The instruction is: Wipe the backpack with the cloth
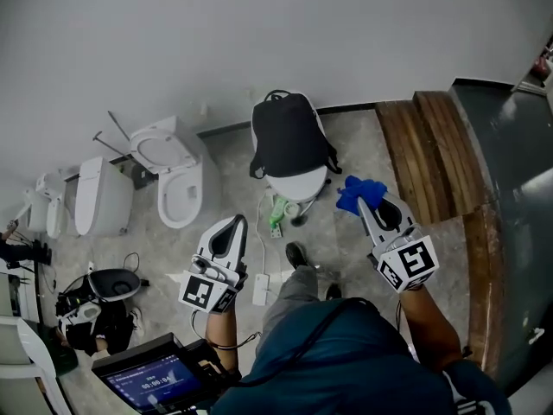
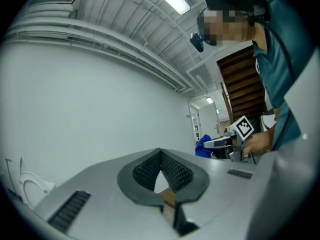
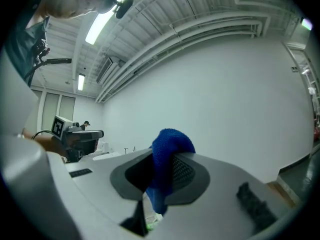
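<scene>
At twelve o'clock in the head view, against the white wall, the black backpack (image 1: 289,137) stands upright on a white rounded seat (image 1: 300,184), its straps hanging down both sides. My right gripper (image 1: 360,201) points toward one o'clock, low and to the right of the pack and apart from it. Its jaws are clamped on the blue cloth (image 1: 358,190), which bunches up over the tips and hangs down between the pads in the right gripper view. My left gripper (image 1: 235,223) sits at about eleven o'clock from my knee, well short of the pack; its jaws are closed tip to tip with nothing between them. Out at ten o'clock a white toilet (image 1: 177,178) stands with its lid up. Wooden boards (image 1: 423,154) lie at two o'clock.
</scene>
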A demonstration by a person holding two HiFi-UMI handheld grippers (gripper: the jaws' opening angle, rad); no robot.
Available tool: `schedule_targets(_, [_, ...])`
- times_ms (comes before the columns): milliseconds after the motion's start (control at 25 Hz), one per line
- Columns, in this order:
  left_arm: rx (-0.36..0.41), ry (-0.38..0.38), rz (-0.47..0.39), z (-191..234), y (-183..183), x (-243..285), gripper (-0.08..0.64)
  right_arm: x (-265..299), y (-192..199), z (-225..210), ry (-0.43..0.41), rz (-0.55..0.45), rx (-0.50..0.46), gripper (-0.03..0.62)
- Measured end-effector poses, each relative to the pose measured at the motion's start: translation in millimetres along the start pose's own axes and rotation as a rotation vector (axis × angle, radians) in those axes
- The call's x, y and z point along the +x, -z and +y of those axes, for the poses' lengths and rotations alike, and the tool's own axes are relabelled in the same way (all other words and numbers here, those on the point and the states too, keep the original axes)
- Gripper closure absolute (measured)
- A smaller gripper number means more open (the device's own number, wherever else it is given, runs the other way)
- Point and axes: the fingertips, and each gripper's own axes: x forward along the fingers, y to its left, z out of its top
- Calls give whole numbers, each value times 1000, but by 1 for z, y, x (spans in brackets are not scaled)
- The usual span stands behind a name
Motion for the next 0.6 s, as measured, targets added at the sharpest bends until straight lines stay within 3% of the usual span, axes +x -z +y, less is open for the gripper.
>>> schedule_targets(280, [-37, 13, -11, 81, 26, 71, 555, 89, 5, -43, 60, 37, -75, 540])
schedule_targets(600, [-79, 46, -25, 209, 41, 154, 555, 227, -7, -87, 133, 2, -96, 540])
